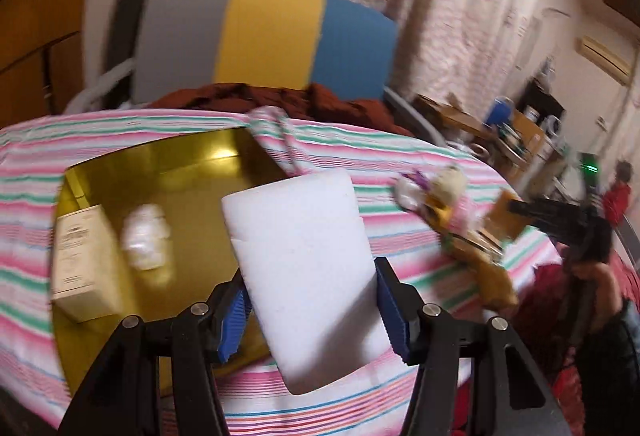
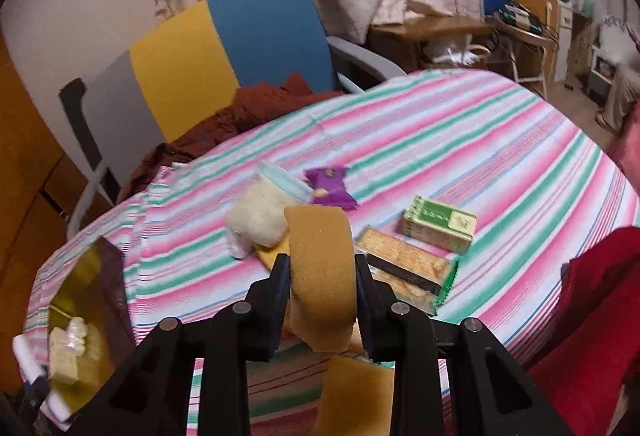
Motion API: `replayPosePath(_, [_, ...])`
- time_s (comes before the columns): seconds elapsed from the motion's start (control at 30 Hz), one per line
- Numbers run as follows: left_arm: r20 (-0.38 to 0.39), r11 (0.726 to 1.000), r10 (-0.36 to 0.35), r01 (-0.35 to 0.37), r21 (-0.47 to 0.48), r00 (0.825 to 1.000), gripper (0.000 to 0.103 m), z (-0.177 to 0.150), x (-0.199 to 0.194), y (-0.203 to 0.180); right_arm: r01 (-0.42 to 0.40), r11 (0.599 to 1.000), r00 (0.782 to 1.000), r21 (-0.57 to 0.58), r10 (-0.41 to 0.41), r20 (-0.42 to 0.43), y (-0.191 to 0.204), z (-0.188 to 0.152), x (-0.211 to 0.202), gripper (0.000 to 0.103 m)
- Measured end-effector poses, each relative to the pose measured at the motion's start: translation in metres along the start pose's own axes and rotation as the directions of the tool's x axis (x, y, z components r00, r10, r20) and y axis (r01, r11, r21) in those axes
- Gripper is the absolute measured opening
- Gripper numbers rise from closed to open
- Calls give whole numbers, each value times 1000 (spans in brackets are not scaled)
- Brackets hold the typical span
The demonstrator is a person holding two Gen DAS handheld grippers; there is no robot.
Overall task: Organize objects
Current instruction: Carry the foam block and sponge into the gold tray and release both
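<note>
My left gripper is shut on a white foam block, held above the striped cloth just right of the gold tray. In the tray lie a cream box and a white wrapped lump. My right gripper is shut on a tan cloth strip that hangs down below the fingers. Beyond it on the cloth lie a cream fluffy pouch, a face mask, a purple packet, a green box and a snack packet.
The striped tablecloth covers a round table. A grey, yellow and blue chair back with brown cloth stands behind. A red garment is at the right. A person is far off in the left wrist view.
</note>
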State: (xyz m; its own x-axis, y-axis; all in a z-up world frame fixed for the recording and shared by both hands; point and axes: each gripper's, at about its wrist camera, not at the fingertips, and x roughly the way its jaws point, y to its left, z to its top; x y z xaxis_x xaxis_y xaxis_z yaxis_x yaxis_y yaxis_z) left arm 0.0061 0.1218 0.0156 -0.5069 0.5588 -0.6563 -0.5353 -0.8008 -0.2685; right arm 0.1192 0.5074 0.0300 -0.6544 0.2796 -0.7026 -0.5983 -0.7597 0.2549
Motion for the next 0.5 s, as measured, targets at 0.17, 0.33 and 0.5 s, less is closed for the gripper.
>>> replayPosePath(0.17, [-1,992,83,-83,-98,997,58,-2,-1,43,-147,984,989,-98,149,16,55,2,-24,31])
replayPosePath(0.33, [-12,976,158,-158,-147,987,60,-12,-6,73,-337,916,941,-219,324,-95,140,-21,-20,31])
replayPosePath(0.5, [-34,954,229,-231,-190,973,62,-27,-15,99,-494,824,866,-277,439,-239,225,-54,-2,31])
